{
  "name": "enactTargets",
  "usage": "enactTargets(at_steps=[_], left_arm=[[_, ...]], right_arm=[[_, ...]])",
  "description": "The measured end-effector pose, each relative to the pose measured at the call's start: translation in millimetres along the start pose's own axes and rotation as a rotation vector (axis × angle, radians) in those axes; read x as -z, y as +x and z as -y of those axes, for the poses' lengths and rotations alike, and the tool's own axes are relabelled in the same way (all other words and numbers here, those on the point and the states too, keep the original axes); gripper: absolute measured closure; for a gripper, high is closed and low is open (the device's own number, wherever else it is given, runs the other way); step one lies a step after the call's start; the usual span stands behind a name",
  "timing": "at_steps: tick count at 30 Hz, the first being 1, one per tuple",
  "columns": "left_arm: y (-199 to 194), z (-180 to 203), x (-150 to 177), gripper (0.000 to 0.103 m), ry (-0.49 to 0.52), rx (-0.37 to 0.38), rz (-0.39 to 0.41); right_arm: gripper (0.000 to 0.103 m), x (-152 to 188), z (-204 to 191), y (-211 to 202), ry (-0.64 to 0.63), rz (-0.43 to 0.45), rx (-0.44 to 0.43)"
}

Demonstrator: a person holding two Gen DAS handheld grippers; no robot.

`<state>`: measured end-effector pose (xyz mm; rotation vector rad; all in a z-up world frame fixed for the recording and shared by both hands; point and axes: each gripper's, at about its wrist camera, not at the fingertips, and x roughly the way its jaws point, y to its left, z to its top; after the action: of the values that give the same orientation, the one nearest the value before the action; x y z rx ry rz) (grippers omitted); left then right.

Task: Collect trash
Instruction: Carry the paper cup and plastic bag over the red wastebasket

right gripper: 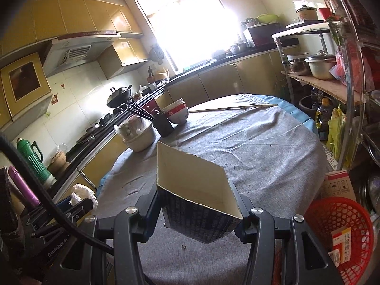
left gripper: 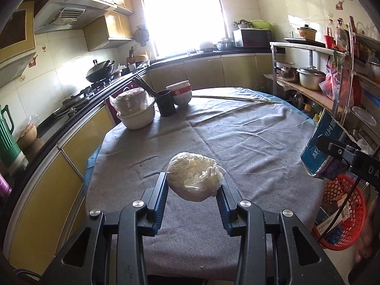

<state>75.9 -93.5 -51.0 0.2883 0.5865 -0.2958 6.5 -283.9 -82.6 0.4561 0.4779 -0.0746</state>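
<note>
My left gripper [left gripper: 193,185] is shut on a crumpled white paper wad [left gripper: 196,174], held above the grey tablecloth [left gripper: 237,130]. My right gripper [right gripper: 198,204] is shut on an opened dark blue cardboard box [right gripper: 197,190], its pale inside facing up, also lifted over the cloth [right gripper: 261,142]. In the left wrist view the same blue box [left gripper: 320,140] shows at the right edge. The right wrist view shows the paper wad [right gripper: 83,193] at the lower left. A red mesh basket [right gripper: 339,232] holding some packaging sits low at the right, beside the table; it appears too as the basket [left gripper: 342,213].
At the table's far left stand stacked white bowls [left gripper: 135,111], a black chopstick holder [left gripper: 165,103] and red-rimmed bowls [left gripper: 181,93]. A long thin stick [left gripper: 237,98] lies across the far side. A counter with a wok [left gripper: 99,71] runs left; a shelf of pots [left gripper: 311,77] stands right.
</note>
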Motion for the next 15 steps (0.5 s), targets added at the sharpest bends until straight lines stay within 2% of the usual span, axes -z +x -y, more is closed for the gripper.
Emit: enactTargets(at_steps=[15], left_arm=[[-23,32,-5,0.062,0.080,0.008,0.042]], right_arm=[[0.049,-1,25,-43,0.044,0.069,0.023]])
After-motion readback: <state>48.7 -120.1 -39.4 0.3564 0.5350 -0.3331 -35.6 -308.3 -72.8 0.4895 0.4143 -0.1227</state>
